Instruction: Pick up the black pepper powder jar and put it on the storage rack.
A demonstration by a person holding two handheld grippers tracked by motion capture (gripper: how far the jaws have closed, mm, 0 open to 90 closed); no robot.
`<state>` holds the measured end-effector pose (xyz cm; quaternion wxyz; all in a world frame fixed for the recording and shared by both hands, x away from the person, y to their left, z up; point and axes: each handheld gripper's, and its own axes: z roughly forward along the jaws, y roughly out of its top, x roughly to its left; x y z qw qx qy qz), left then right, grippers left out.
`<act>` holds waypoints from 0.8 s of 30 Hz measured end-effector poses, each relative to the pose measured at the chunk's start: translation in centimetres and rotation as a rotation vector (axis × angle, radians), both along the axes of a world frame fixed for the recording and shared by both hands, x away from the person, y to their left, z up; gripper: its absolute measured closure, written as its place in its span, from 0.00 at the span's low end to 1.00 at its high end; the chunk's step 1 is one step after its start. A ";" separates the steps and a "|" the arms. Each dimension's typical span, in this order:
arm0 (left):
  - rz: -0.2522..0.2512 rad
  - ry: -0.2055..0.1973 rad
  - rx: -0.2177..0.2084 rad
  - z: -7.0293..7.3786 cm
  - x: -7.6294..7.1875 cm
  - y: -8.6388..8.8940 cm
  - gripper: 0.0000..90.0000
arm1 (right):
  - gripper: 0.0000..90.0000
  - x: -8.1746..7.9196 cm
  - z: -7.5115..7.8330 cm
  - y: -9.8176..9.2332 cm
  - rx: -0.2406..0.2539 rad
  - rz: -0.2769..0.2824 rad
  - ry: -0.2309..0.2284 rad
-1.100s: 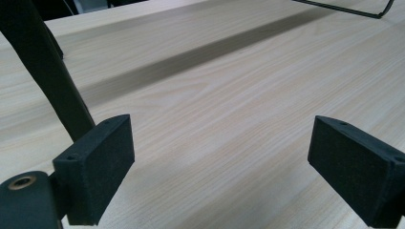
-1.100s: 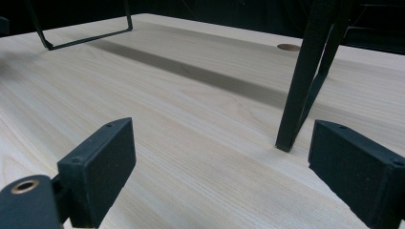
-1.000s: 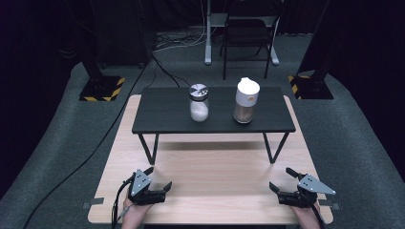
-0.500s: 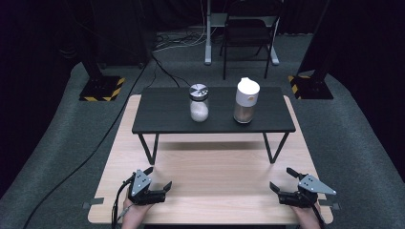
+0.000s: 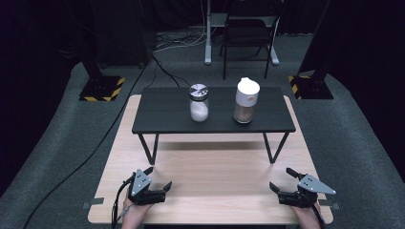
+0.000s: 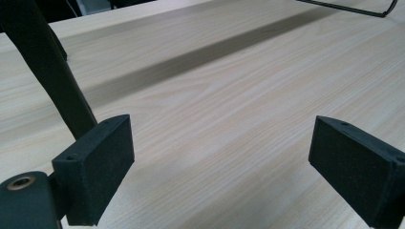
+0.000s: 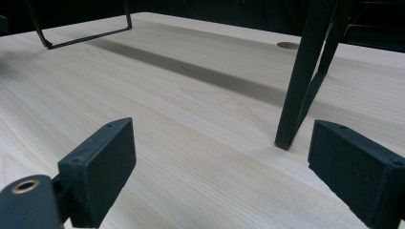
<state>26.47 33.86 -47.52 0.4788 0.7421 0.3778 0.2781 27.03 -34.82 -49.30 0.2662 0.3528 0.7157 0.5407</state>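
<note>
While both rest near the table (image 5: 210,181) front edge, left hand-held gripper (image 5: 157,177) jaws apart, right hand-held gripper (image 5: 282,180) likewise.

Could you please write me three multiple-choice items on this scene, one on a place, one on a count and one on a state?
1. Where does the glass jar with the metal lid stand?
A. on the black raised shelf
B. on the wooden tabletop beside the left tongs
C. on the floor

2. How many containers stand on the shelf?
A. one
B. two
C. four

3. How are the right tongs?
A. shut on the jar
B. shut on nothing
C. open, holding nothing

Answers:
1 A: in the high view the jar sits on the shelf, left of the white-capped bottle.
2 B: the jar and the bottle are all that stand there.
3 C: in the right gripper view the jaws stand wide apart with bare wood between them.
</note>
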 end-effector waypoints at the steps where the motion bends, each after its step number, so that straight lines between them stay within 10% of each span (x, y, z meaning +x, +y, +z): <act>1: 0.000 0.000 0.000 0.0 0.0 0.0 0.09 | 0.09 0.0 0.0 0.0 -0.001 0.000 0.000; 24: 0.000 0.000 0.002 0.0 0.0 0.0 0.09 | 0.09 0.0 0.1 0.1 -0.008 0.002 0.003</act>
